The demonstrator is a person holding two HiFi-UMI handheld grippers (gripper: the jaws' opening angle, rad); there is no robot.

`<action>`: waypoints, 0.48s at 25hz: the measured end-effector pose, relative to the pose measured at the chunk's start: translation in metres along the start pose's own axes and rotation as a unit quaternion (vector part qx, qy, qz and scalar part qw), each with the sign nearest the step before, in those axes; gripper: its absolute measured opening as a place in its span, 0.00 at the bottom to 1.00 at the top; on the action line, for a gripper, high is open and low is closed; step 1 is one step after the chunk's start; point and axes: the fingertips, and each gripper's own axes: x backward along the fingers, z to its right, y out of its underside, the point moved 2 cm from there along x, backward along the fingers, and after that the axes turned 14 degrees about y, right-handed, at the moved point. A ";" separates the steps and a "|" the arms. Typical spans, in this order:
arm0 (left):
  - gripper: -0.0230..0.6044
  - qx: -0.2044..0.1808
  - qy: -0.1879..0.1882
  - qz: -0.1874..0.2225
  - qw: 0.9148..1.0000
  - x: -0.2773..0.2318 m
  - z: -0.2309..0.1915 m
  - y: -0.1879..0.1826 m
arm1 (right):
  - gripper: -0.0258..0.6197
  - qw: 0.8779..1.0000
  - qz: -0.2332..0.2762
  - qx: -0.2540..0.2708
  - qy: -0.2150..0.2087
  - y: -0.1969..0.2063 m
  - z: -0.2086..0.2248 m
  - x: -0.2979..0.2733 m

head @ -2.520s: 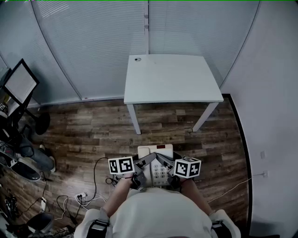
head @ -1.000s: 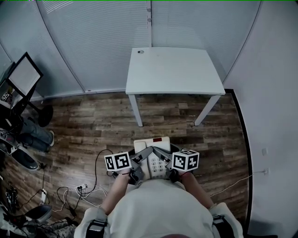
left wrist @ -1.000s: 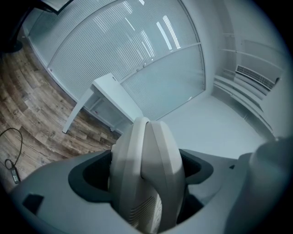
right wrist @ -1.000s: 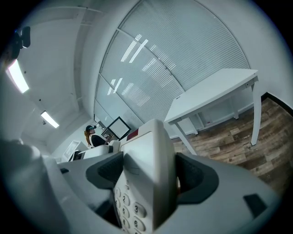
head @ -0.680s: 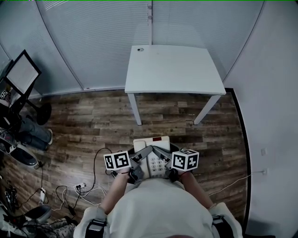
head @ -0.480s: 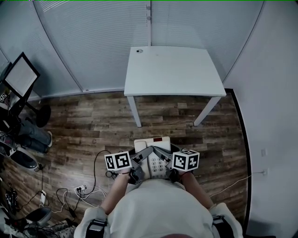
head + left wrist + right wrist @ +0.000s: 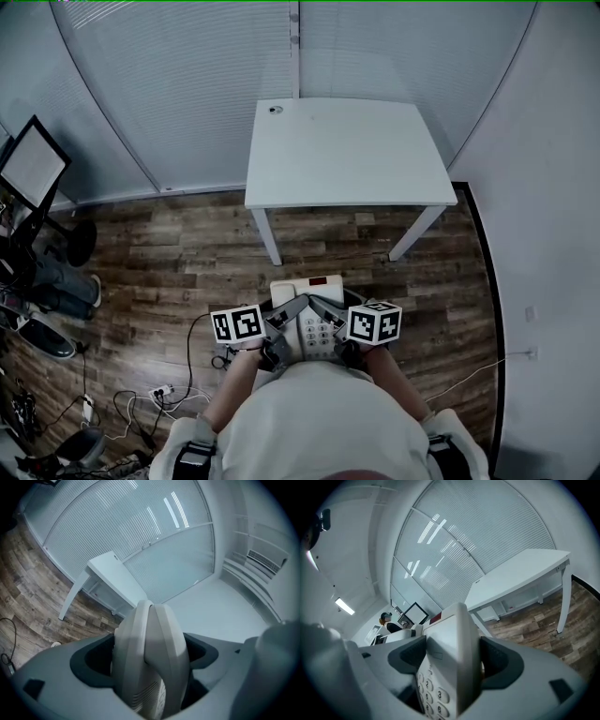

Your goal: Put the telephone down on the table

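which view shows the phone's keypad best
The right gripper view: the keypad sits close, digits readable. The head view shows it tiny between the marker cubes; the left gripper view shows only the side of the telephone.

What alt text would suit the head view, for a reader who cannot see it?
Seen from above, a person holds a white telephone between the left gripper and the right gripper, over a wooden floor. A white table stands ahead, near window blinds.
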 end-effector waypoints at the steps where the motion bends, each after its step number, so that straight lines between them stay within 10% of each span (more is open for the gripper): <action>1: 0.71 0.000 0.000 0.000 1.000 -0.004 -0.003 -0.007 | 0.59 1.000 0.000 0.000 0.000 -0.006 0.002 -0.005; 12: 0.71 0.002 0.004 0.004 1.000 -0.027 -0.026 -0.081 | 0.59 1.000 -0.001 0.005 0.004 -0.068 0.002 -0.057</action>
